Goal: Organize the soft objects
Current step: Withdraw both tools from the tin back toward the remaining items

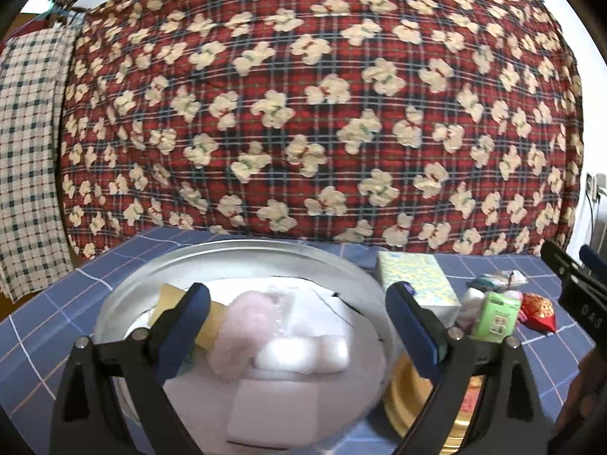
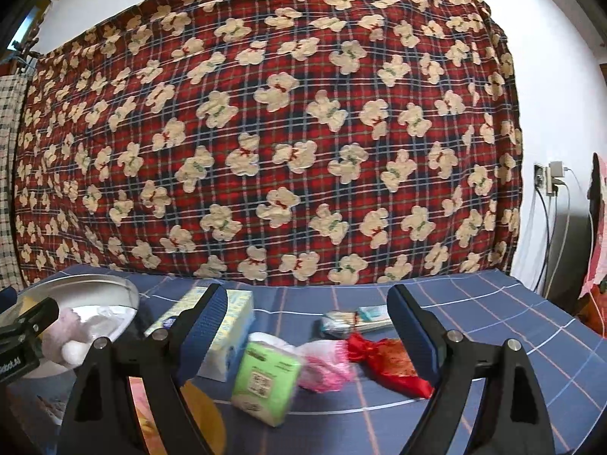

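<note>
The right gripper (image 2: 303,337) is released and holds nothing. The green tissue pack (image 2: 267,381) lies on the surface just ahead of it and slightly left, leaning over. The left gripper (image 1: 297,335), also released, hovers over the metal bowl (image 1: 227,250), farther away.

The left claw (image 1: 297,326) is held with jaws spread wide, nothing gripped between them. The right claw (image 2: 303,328) is likewise held wide apart and empty, just beside it.
</note>
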Tool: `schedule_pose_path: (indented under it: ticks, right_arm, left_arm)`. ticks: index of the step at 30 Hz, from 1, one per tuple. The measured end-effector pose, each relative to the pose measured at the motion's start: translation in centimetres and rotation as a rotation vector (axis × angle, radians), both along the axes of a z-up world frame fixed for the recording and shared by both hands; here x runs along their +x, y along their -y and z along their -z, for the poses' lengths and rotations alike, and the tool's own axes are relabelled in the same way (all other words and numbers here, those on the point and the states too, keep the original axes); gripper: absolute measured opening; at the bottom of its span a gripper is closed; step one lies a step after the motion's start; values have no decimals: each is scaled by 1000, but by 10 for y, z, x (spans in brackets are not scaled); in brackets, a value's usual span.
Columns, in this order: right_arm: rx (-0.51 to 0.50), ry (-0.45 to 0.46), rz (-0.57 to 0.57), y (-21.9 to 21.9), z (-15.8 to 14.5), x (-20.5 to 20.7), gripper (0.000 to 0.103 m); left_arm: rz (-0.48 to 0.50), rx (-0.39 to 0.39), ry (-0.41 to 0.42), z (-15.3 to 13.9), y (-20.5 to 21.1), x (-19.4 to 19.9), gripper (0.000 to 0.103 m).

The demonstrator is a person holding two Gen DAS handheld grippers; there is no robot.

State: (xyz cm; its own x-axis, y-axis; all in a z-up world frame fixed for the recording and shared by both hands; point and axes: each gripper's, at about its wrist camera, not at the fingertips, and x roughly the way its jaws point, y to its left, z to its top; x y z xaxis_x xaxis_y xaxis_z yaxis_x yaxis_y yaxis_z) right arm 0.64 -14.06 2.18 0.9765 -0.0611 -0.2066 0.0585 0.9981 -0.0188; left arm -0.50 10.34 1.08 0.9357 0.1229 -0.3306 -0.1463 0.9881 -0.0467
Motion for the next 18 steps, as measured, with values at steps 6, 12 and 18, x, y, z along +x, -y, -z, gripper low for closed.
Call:
schedule_pose_path:
  ticks: [6,12,18]
  right_arm:
    - [2,-3,57,27,0,-2,88]
    - [0,-18,121,60,2,-2,88]
    - [11,-42,190,93,4,-2,88]
  left_arm:
    - [45,21,-6,1,23,-1,95]
    - [96,34,-12,2,45,-2,95]
    - [155,51,-15,2,68,-2,95]
